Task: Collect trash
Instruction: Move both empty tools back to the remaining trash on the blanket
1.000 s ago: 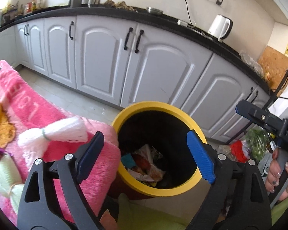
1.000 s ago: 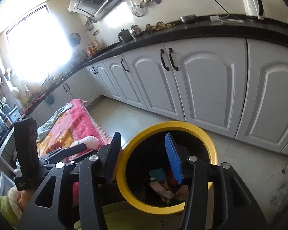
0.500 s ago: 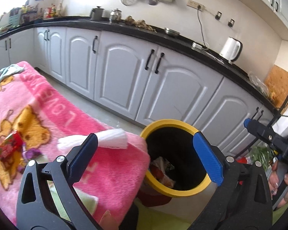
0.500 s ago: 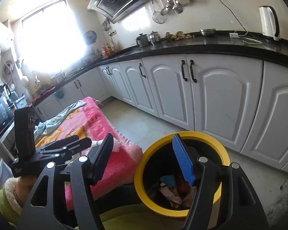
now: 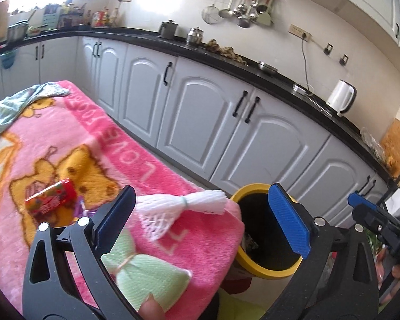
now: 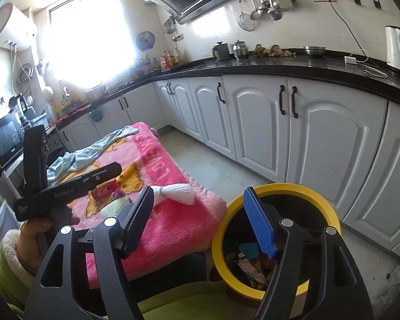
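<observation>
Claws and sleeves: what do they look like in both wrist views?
Each claw, left and right, has a black frame with silver screws, one dark navy finger pad and one ribbed bright blue pad. The sleeve is lime green with a fluffy cream cuff.

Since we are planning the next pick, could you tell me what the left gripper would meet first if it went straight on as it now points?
Probably the white foam net on the pink blanket: it lies between the open left gripper fingers, though depth is uncertain.
</observation>
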`<action>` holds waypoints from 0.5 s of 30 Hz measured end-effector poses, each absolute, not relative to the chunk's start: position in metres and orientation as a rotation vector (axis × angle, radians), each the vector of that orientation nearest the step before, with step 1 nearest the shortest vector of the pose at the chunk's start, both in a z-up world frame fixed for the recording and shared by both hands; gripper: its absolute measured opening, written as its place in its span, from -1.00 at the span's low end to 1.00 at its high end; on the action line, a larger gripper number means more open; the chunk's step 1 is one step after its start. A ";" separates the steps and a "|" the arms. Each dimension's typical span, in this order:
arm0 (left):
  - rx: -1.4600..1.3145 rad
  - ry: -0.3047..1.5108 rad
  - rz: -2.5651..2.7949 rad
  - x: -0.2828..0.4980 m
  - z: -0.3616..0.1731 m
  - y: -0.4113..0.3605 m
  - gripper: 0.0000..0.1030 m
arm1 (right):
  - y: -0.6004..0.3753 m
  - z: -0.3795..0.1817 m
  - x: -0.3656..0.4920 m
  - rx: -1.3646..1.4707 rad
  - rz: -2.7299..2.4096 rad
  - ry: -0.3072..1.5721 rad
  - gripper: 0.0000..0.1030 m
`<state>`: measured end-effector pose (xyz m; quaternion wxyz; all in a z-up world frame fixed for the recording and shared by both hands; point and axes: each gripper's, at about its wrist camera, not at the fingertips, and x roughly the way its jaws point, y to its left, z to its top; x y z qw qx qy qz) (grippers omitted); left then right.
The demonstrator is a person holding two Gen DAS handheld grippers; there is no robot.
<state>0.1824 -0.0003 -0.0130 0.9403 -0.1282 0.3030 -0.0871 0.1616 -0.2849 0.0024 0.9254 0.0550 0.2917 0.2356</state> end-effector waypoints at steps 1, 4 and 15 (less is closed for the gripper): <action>-0.268 0.617 -0.170 0.181 -0.013 0.004 0.78 | -0.283 0.003 0.161 0.110 0.488 0.599 0.33; -0.285 0.613 -0.148 0.179 -0.013 0.018 0.78 | -0.274 0.002 0.160 0.101 0.502 0.604 0.36; -0.364 0.598 -0.060 0.174 -0.015 0.068 0.78 | -0.237 -0.003 0.155 0.053 0.568 0.637 0.43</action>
